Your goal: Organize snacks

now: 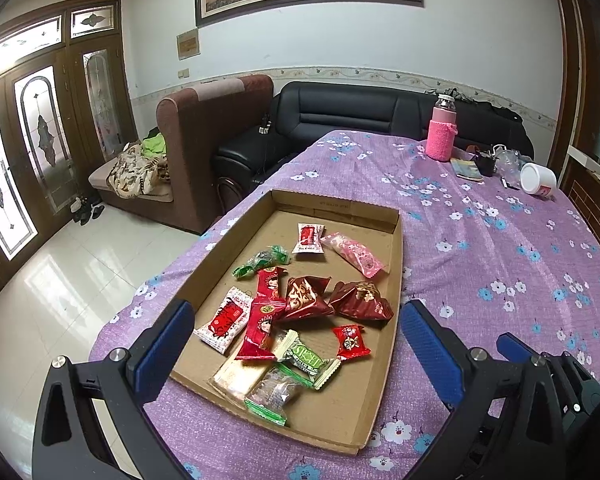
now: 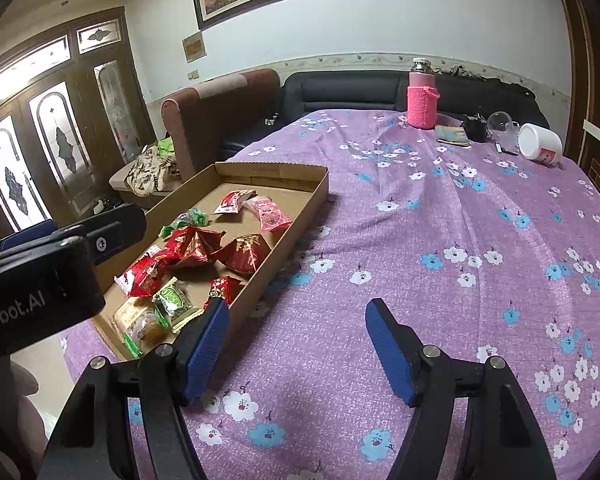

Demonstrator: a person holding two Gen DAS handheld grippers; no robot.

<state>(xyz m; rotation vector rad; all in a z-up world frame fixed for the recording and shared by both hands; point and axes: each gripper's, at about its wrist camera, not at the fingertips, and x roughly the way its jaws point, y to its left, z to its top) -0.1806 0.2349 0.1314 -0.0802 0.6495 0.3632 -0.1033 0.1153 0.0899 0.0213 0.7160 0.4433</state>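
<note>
Both grippers hover empty: the left gripper (image 1: 296, 344) spread wide over the cardboard tray (image 1: 396, 280) of snacks (image 1: 300, 304), the right gripper (image 2: 296, 344) parted above the purple tablecloth (image 2: 440, 220).

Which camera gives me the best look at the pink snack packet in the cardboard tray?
The left wrist view: the pink snack packet lies unobstructed near the far right of the cardboard tray, seen from above. The right wrist view also shows it, but smaller and at a flatter angle from the side.
</note>
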